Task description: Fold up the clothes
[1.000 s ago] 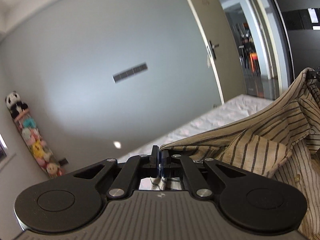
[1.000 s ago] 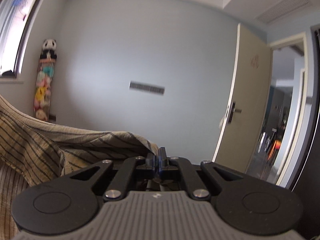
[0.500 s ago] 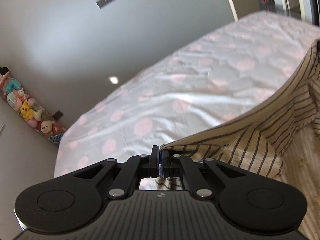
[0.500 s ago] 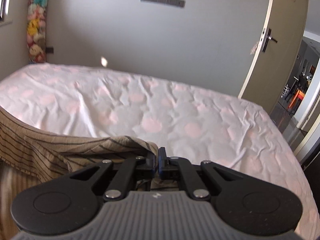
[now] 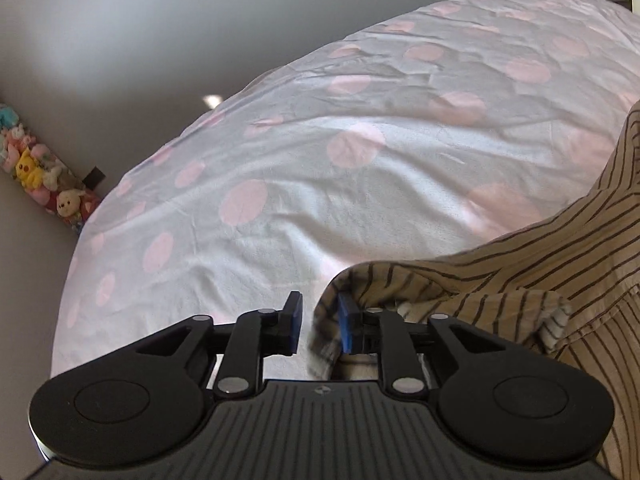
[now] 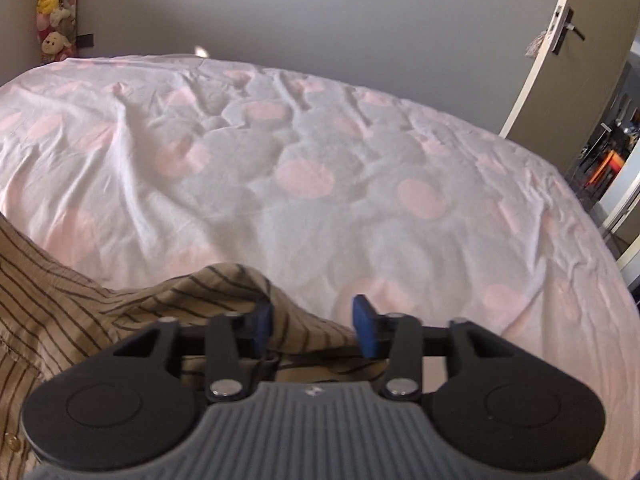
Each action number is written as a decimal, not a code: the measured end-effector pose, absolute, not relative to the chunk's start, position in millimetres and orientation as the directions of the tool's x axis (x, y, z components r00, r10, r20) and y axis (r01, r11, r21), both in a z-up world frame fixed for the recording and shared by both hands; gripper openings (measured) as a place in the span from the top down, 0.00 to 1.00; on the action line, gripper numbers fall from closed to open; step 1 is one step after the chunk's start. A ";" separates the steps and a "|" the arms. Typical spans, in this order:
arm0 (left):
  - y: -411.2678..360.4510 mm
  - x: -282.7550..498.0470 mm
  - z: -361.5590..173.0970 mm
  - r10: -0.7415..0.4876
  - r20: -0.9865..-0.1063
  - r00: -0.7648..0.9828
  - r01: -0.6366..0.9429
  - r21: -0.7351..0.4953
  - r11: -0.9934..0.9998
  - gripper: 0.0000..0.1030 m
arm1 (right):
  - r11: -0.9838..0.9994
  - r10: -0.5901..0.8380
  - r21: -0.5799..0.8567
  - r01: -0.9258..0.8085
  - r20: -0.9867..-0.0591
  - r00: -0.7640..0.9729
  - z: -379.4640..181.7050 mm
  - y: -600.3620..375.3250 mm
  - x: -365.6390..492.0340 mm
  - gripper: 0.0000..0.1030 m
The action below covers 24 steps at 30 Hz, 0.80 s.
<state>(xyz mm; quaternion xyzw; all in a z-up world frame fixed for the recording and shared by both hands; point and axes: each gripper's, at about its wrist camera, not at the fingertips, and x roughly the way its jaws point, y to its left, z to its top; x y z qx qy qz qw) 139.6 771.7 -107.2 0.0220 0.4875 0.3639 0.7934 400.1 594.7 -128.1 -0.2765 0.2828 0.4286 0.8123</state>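
A tan shirt with dark stripes (image 5: 520, 280) lies on the bed (image 5: 320, 160), spreading to the right in the left wrist view. My left gripper (image 5: 320, 322) is low over the sheet and its jaws are opening. A fold of the shirt's edge sits between them, resting loosely against the right pad (image 5: 346, 326), clear of the left one. In the right wrist view the shirt (image 6: 100, 300) spreads to the left. My right gripper (image 6: 312, 326) is also opening, with shirt fabric draped over its left pad (image 6: 260, 324) and slack between the jaws.
The bed's white sheet with pink dots (image 6: 320, 160) stretches ahead, wrinkled. A hanging column of plush toys (image 6: 54, 8) is at the wall on the far left. A door (image 6: 560, 60) stands ajar at the right, with a doorway beyond.
Both grippers have come down from wall height to just above the bed and tilted downward. Both sets of jaws, shut on the shirt's edge before, now stand apart, and the fabric has slackened.
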 end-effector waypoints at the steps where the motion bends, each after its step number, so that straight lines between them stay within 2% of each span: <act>1: 771.8 134.9 -103.9 0.599 -0.757 0.261 -0.566 0.383 0.730 0.68 | 0.477 0.544 -0.213 -0.853 -0.691 0.477 -123.8 590.3 399.4 0.42; 2: 771.5 129.8 -100.0 0.599 -0.755 0.266 -0.576 0.374 0.727 0.56 | 0.475 0.548 -0.219 -0.852 -0.684 0.481 -119.3 585.5 398.7 0.40; 4: 769.6 118.0 -89.2 0.595 -0.751 0.286 -0.601 0.343 0.722 0.51 | 0.476 0.563 -0.210 -0.854 -0.673 0.480 -108.9 572.9 397.6 0.38; 7: 761.2 100.2 -73.2 0.575 -0.745 0.339 -0.622 0.281 0.731 0.50 | 0.480 0.599 -0.152 -0.864 -0.663 0.449 -93.2 548.4 391.7 0.38; 11: 729.5 88.0 -64.9 0.496 -0.746 0.445 -0.583 0.179 0.793 0.44 | 0.427 0.657 -0.025 -0.904 -0.678 0.329 -89.3 517.9 369.0 0.38; 14: 704.2 90.4 -70.9 0.469 -0.747 0.471 -0.546 0.171 0.820 0.40 | 0.367 0.680 0.049 -0.929 -0.696 0.232 -98.6 504.6 345.4 0.33; 17: 692.6 100.1 -91.0 0.488 -0.770 0.411 -0.553 0.215 0.805 0.40 | 0.328 0.659 0.042 -0.944 -0.726 0.197 -119.5 502.6 319.9 0.30; 20: 702.4 105.3 -109.9 0.491 -0.783 0.382 -0.603 0.191 0.774 0.44 | 0.339 0.611 0.012 -0.941 -0.763 0.210 -145.9 506.9 307.8 0.31; 21: 708.0 107.1 -114.4 0.491 -0.783 0.382 -0.617 0.179 0.766 0.44 | 0.345 0.601 0.014 -0.939 -0.771 0.209 -153.3 509.7 308.8 0.35; 22: 714.5 109.5 -119.5 0.492 -0.783 0.381 -0.628 0.172 0.759 0.46 | 0.349 0.596 0.022 -0.937 -0.777 0.204 -159.4 513.0 311.4 0.52; 23: 720.8 112.5 -124.2 0.488 -0.788 0.376 -0.635 0.164 0.755 0.57 | 0.351 0.593 0.033 -0.936 -0.781 0.194 -165.0 516.9 314.6 0.64; 24: 727.5 116.0 -128.9 0.476 -0.796 0.374 -0.640 0.150 0.753 0.65 | 0.347 0.595 0.056 -0.936 -0.784 0.174 -168.8 522.6 319.5 0.86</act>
